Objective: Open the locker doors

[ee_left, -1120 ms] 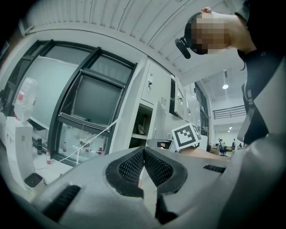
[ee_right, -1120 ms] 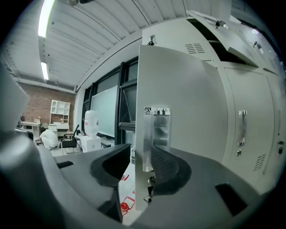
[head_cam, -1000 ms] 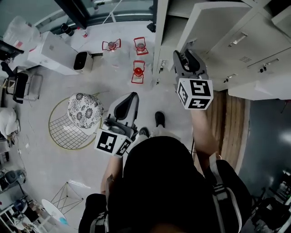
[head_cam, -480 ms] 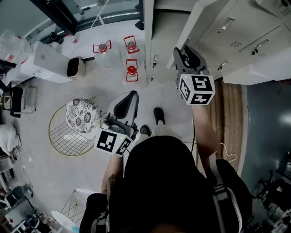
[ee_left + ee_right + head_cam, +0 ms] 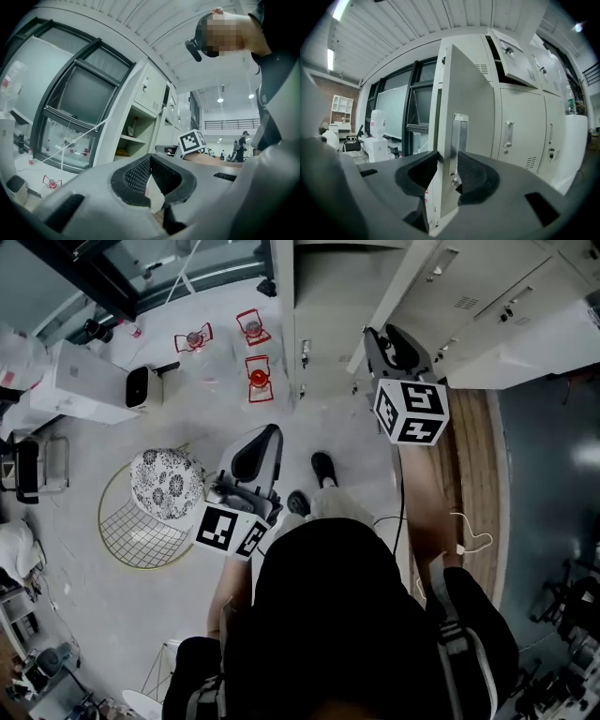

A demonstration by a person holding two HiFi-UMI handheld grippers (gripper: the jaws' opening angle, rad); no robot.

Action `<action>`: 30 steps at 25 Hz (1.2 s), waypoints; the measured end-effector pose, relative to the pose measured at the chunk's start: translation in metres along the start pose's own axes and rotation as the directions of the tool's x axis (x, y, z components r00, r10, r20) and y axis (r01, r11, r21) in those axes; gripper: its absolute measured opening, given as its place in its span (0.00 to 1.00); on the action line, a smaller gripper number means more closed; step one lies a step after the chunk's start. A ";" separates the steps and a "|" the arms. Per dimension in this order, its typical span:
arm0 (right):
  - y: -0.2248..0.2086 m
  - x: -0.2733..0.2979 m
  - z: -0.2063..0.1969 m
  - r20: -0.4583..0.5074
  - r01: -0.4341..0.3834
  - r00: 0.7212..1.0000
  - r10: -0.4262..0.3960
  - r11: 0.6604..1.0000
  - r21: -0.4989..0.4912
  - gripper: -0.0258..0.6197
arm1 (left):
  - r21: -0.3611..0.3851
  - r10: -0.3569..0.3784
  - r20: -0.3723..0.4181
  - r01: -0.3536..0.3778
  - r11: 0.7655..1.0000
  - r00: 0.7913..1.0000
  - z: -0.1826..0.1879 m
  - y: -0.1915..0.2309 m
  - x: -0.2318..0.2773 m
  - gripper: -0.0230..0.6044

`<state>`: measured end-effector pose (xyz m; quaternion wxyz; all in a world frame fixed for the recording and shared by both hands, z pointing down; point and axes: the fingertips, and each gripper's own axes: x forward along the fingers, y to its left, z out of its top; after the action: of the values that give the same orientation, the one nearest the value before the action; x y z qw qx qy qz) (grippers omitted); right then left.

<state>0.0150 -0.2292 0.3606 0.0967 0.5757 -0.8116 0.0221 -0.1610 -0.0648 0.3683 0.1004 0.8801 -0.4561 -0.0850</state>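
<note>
Grey sheet steel forms the tall locker door (image 5: 471,89), which stands partly swung out from the bank of pale grey lockers (image 5: 520,117). The right gripper (image 5: 449,161) has its jaws pinched on the door's free edge at the shiny metal pull handle (image 5: 458,133), probably because that spot gives the most leverage for swinging it wider. That arm reaches forward and up. The left gripper (image 5: 150,159) has its pads together on nothing and waits lower, well apart from the lockers.

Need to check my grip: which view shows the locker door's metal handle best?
Right gripper view: the handle stands upright between the right gripper's opening jaws. In the head view that gripper hides it; the left gripper view doesn't show it.
</note>
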 end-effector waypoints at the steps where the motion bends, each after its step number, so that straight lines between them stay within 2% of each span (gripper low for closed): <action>1: -0.003 -0.004 -0.001 -0.002 0.014 1.000 -0.014 1.000 0.001 0.26 | 0.001 -0.012 -0.001 0.012 1.000 1.000 0.000 -0.003 -0.001 0.07; 10: -0.035 -0.035 -0.008 -0.010 0.109 0.994 -0.109 0.994 0.002 0.22 | 0.012 -0.080 -0.006 0.080 0.997 0.997 -0.003 -0.028 0.002 0.07; 14: -0.045 -0.044 -0.012 -0.010 0.120 0.993 -0.120 0.993 0.011 0.20 | 0.017 -0.099 -0.008 0.100 0.995 0.995 -0.003 -0.034 0.007 0.07; 22: -0.068 -0.059 -0.015 -0.002 0.085 0.996 -0.085 0.996 0.029 0.17 | 0.023 -0.121 -0.012 0.121 0.992 0.993 -0.003 -0.059 0.037 0.07; 30: -0.110 -0.075 -0.024 0.004 0.008 1.000 -0.009 0.999 0.039 0.17 | 0.025 -0.085 0.003 0.084 0.996 0.996 -0.010 -0.095 0.079 0.07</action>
<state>0.1453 -0.1932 0.3619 0.0838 0.5810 -0.8088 0.0361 -0.0388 -0.0747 0.3488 0.0847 0.8996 -0.4197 -0.0855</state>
